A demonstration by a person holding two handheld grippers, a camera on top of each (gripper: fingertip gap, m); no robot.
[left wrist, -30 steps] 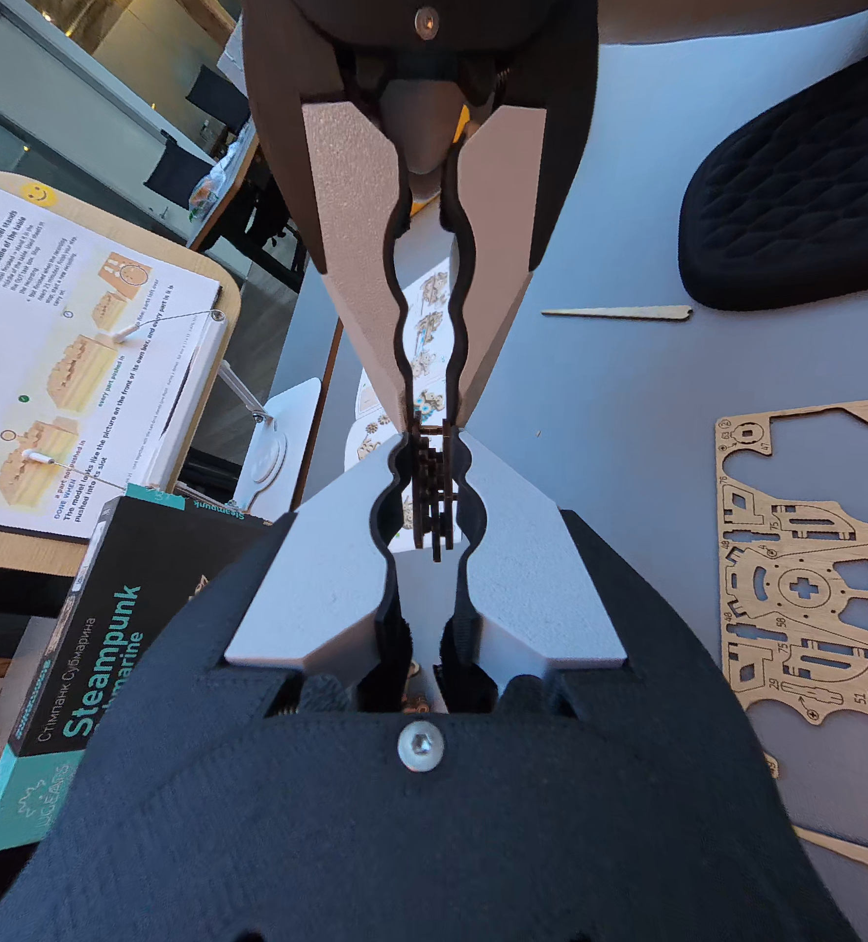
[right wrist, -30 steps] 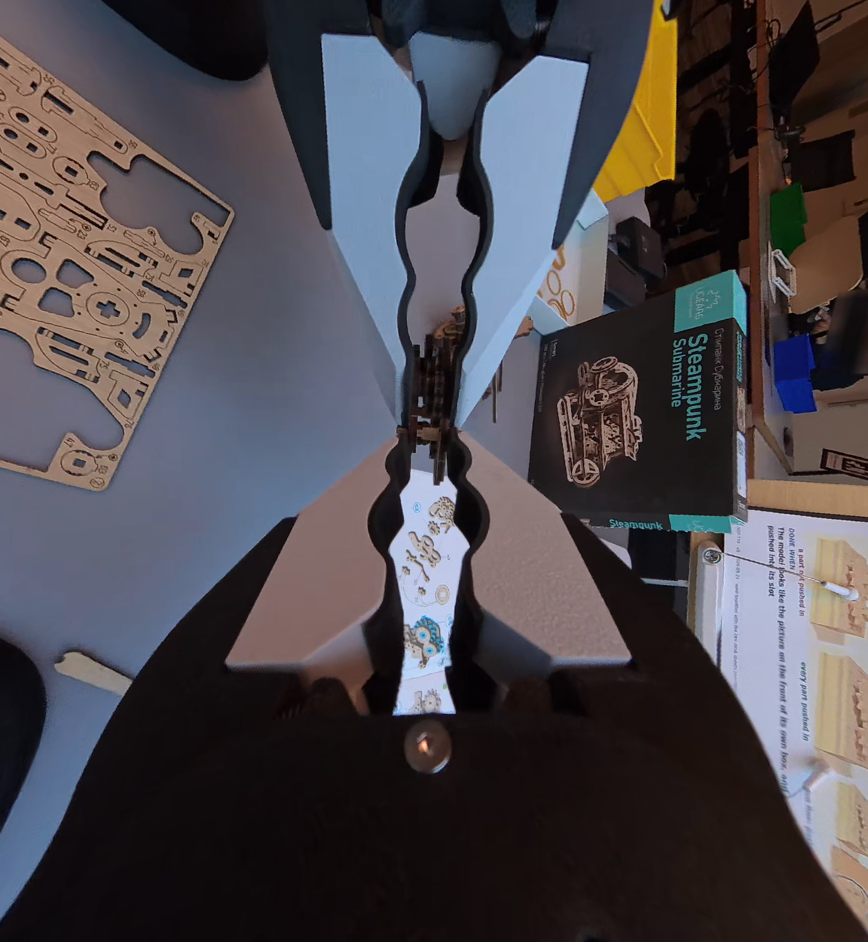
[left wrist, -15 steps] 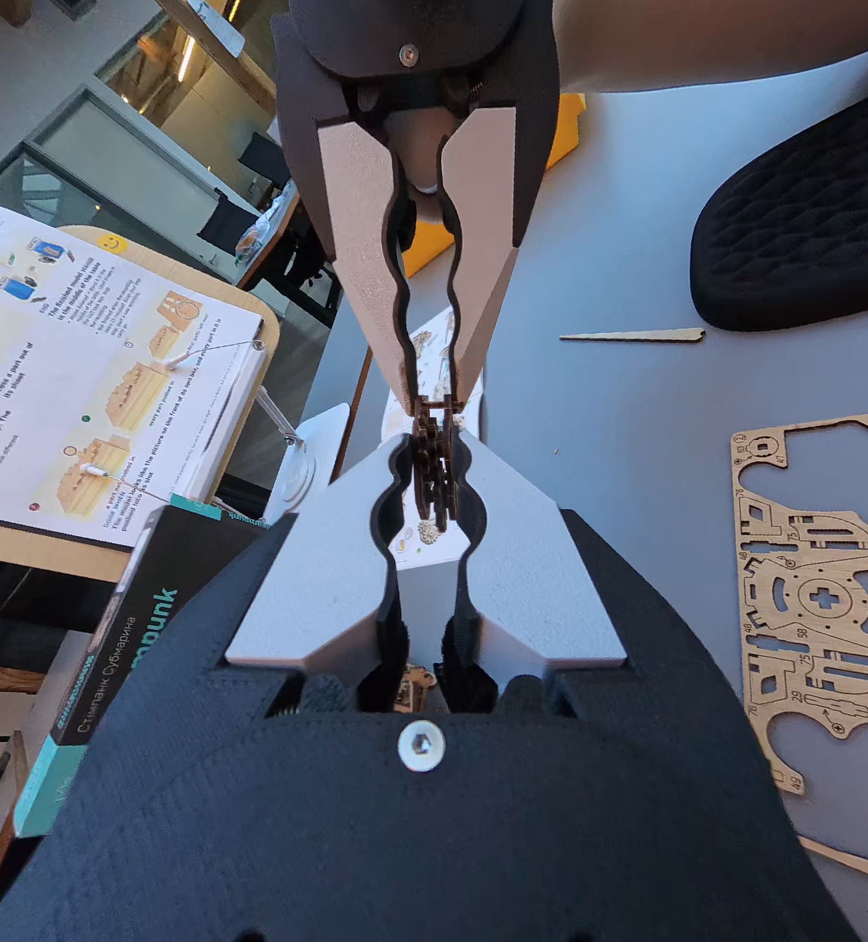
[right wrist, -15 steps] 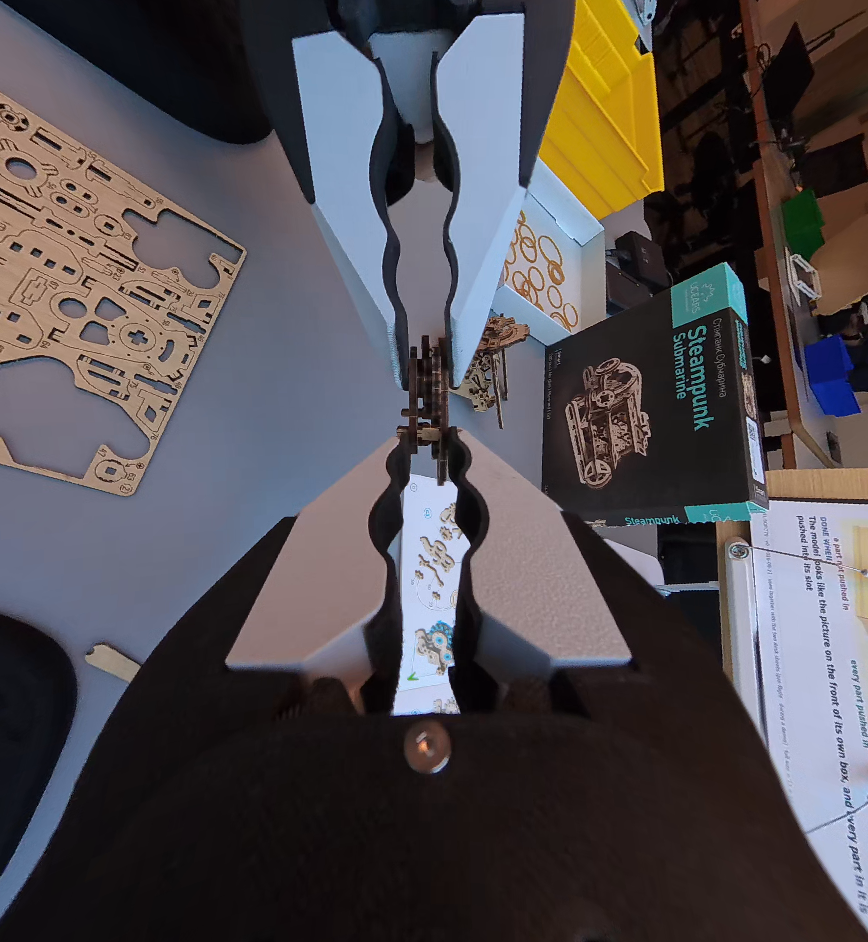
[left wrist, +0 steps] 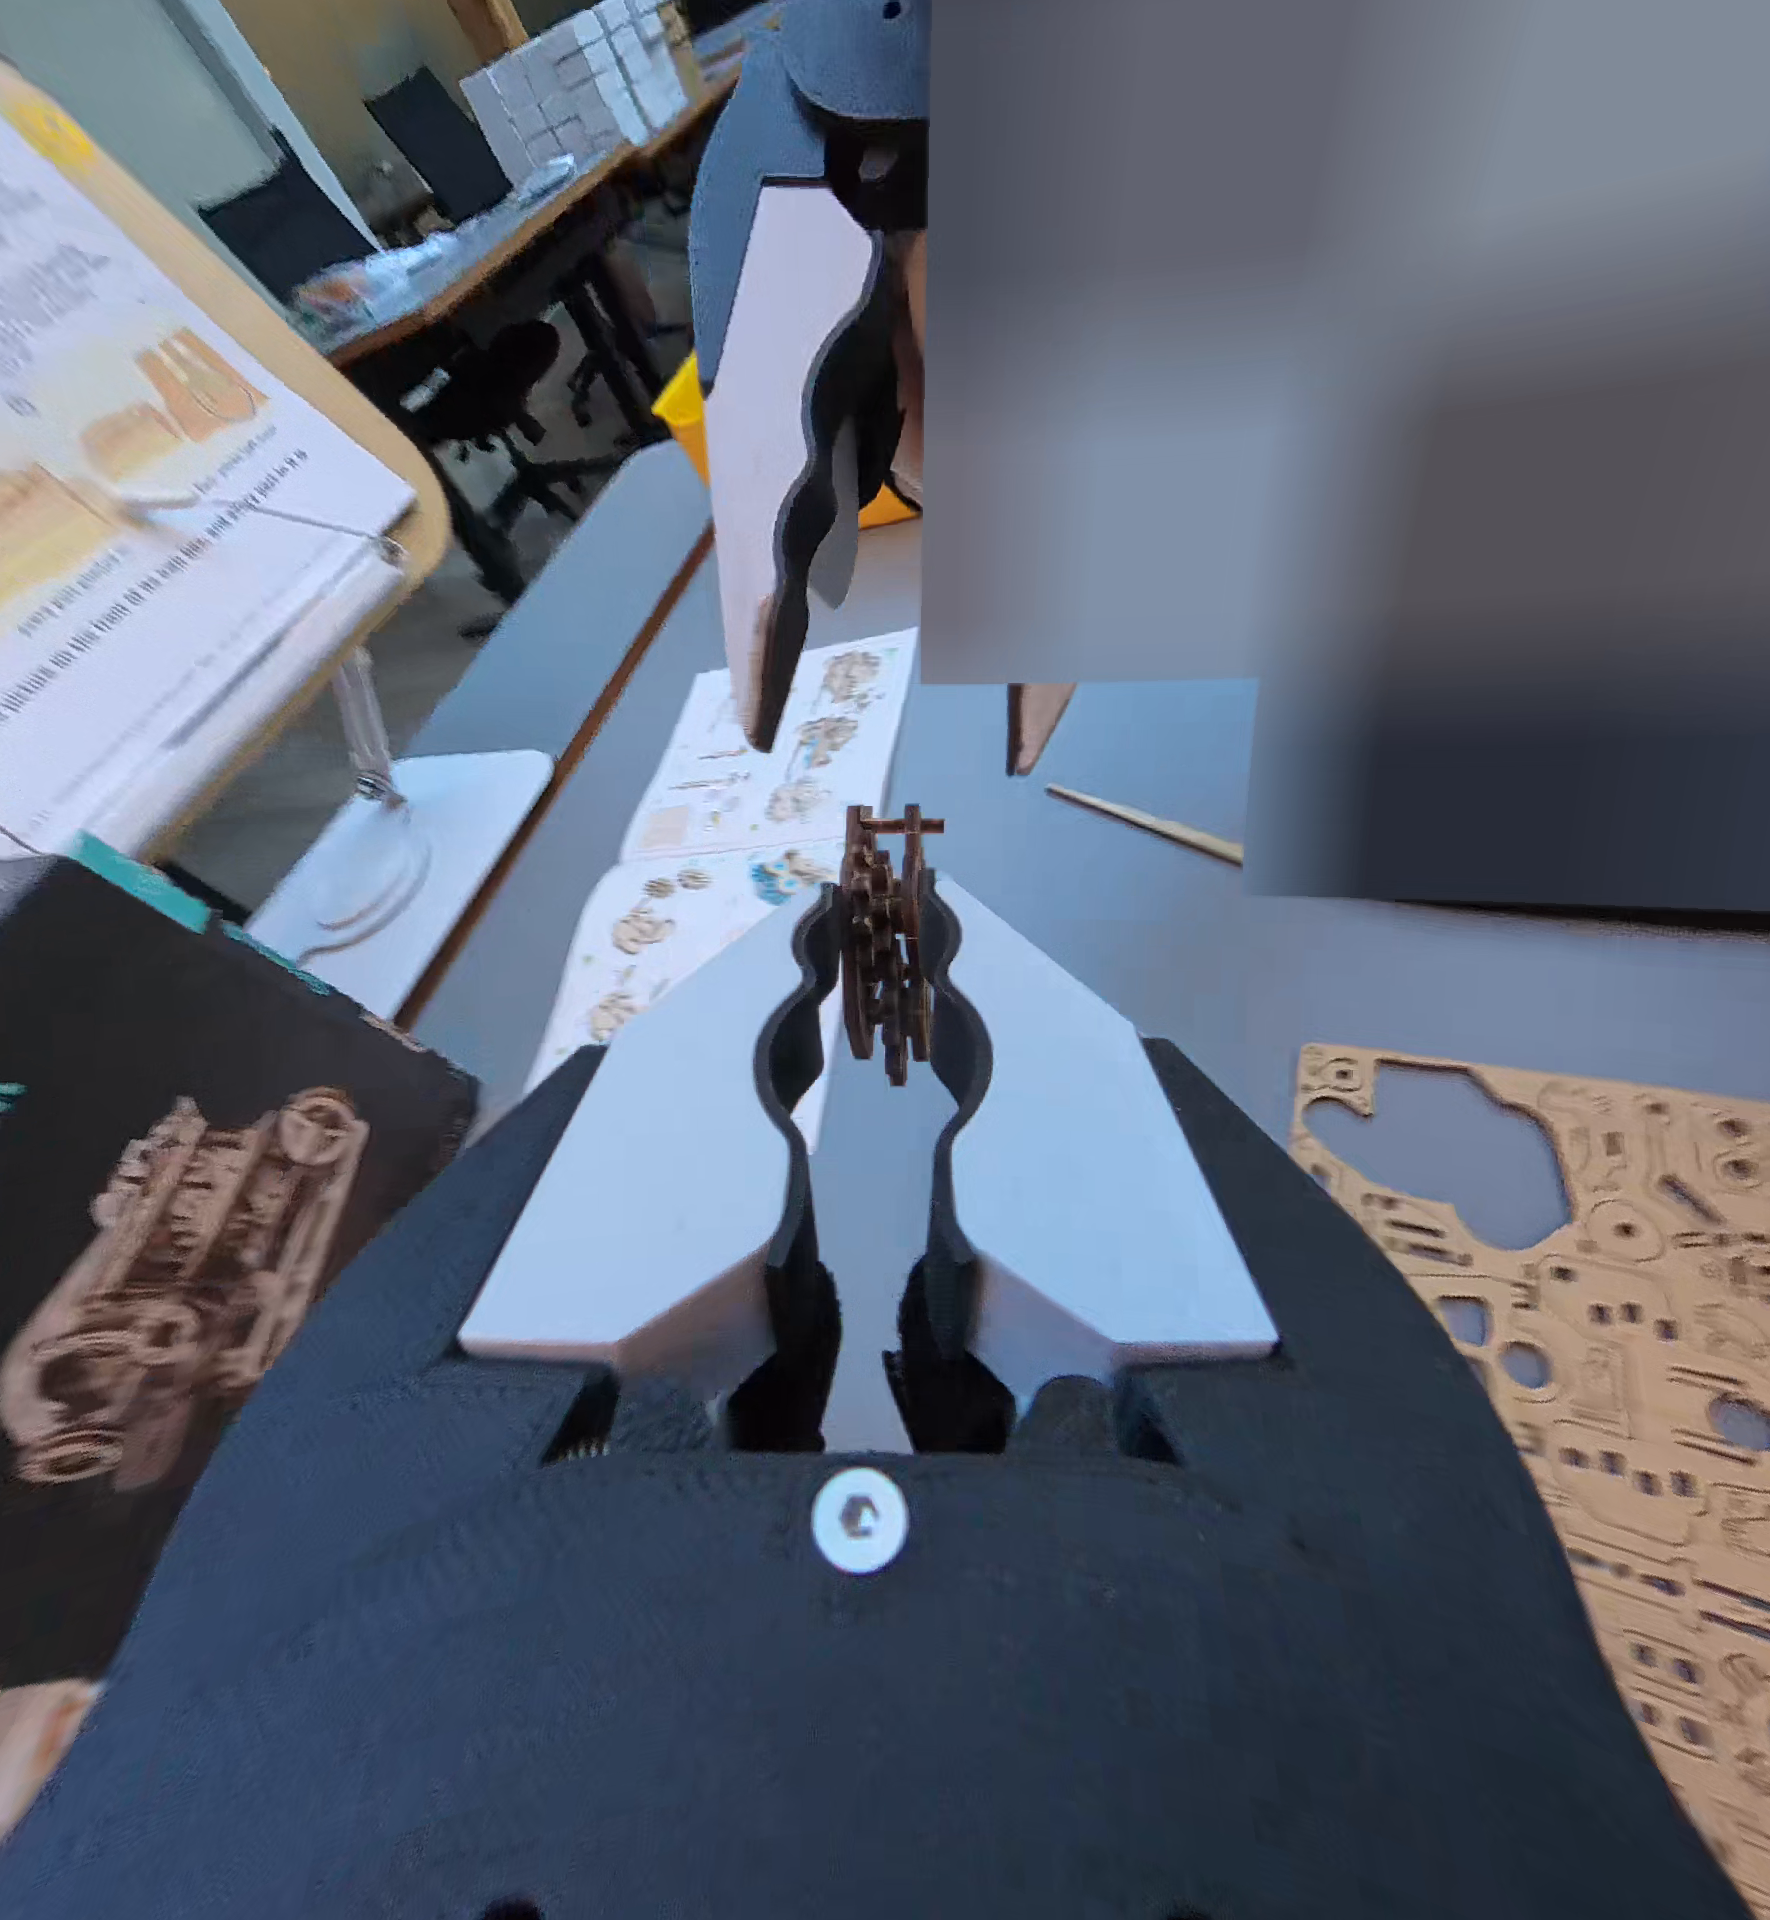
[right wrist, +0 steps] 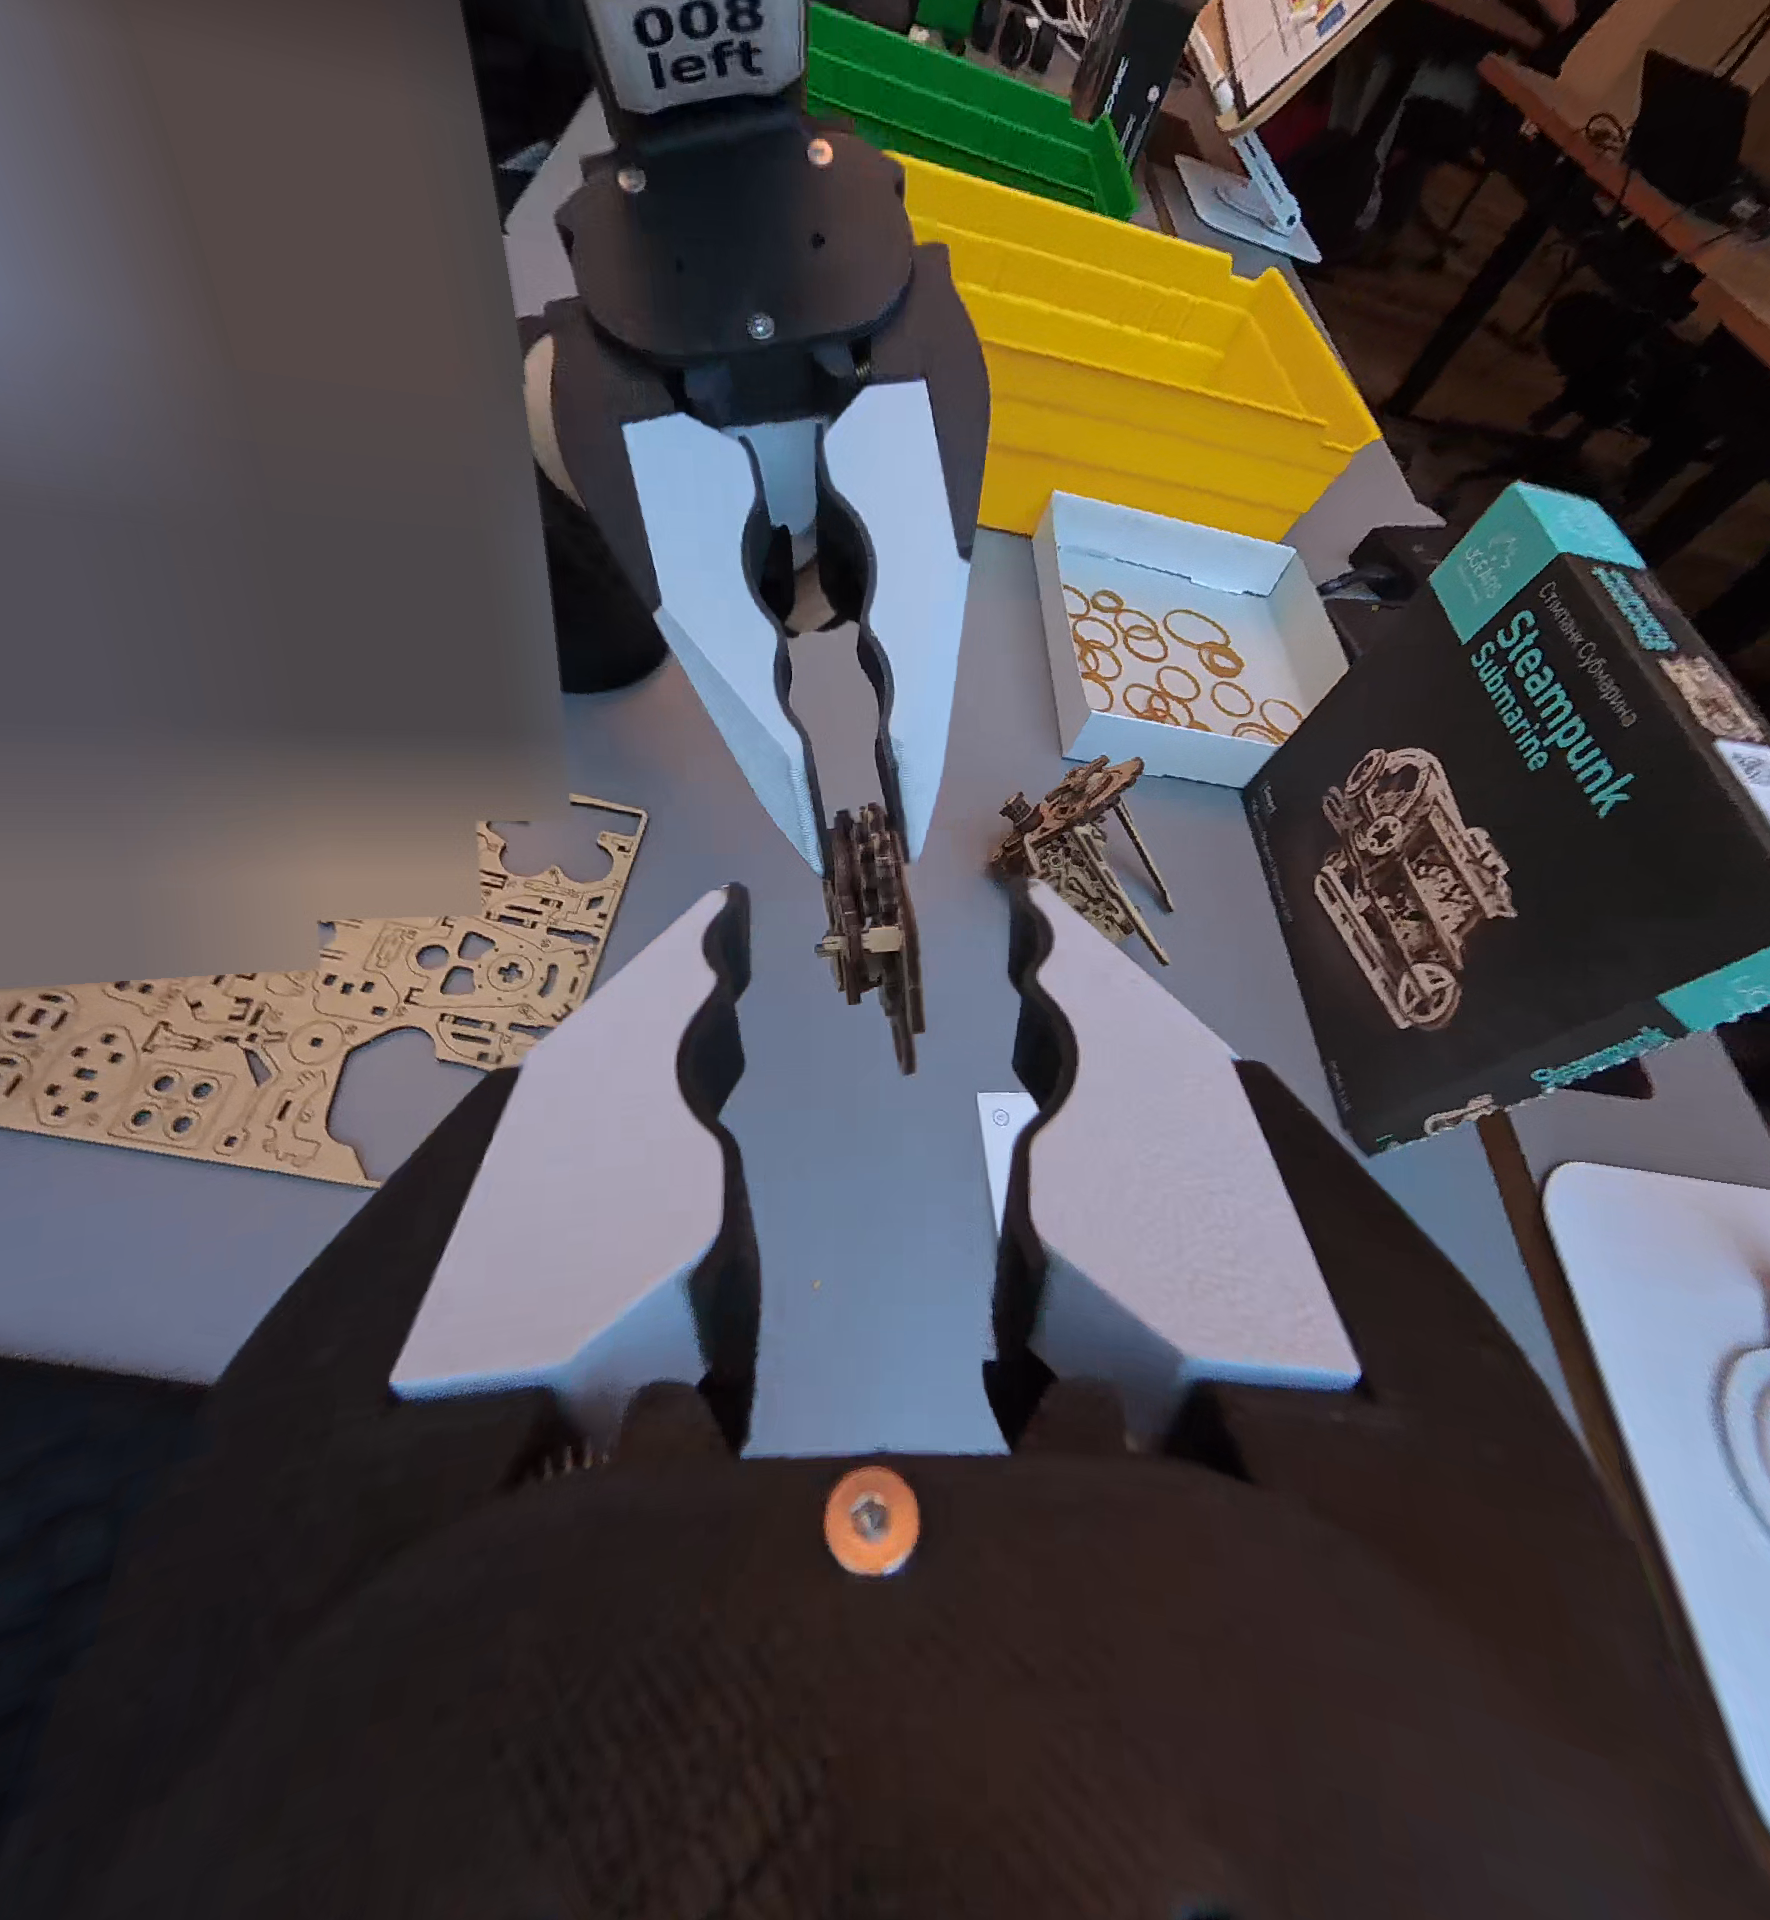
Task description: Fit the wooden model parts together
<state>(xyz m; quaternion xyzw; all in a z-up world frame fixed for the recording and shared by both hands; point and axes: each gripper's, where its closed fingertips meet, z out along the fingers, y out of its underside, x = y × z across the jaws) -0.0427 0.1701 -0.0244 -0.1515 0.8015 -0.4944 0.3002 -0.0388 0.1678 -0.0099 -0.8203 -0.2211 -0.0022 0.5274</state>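
A small dark wooden gear assembly (left wrist: 886, 935) is clamped between the tips of my left gripper (left wrist: 881, 904), which is shut on it and holds it above the grey table (left wrist: 1120, 935). In the right wrist view the gear assembly (right wrist: 870, 935) hangs from the left gripper (right wrist: 860, 847). My right gripper (right wrist: 876, 904) is open and empty, with its jaws on either side of the assembly and not touching it. The right gripper also shows in the left wrist view (left wrist: 891, 748), partly behind a blurred patch. A second wooden sub-assembly (right wrist: 1068, 842) lies on the table.
A laser-cut wooden parts sheet (right wrist: 237, 1039) lies flat; it also shows in the left wrist view (left wrist: 1639, 1351). The black kit box (right wrist: 1535, 831), a white tray of rubber bands (right wrist: 1172, 644), yellow bin (right wrist: 1120, 364) and green bin (right wrist: 964, 104) stand behind. An instruction booklet (left wrist: 756, 779) lies under the grippers. Left and right tips are no more than a few centimetres apart.
My right gripper has opened, let go of the gear assembly and pulled back from it. My left gripper still holds the assembly.
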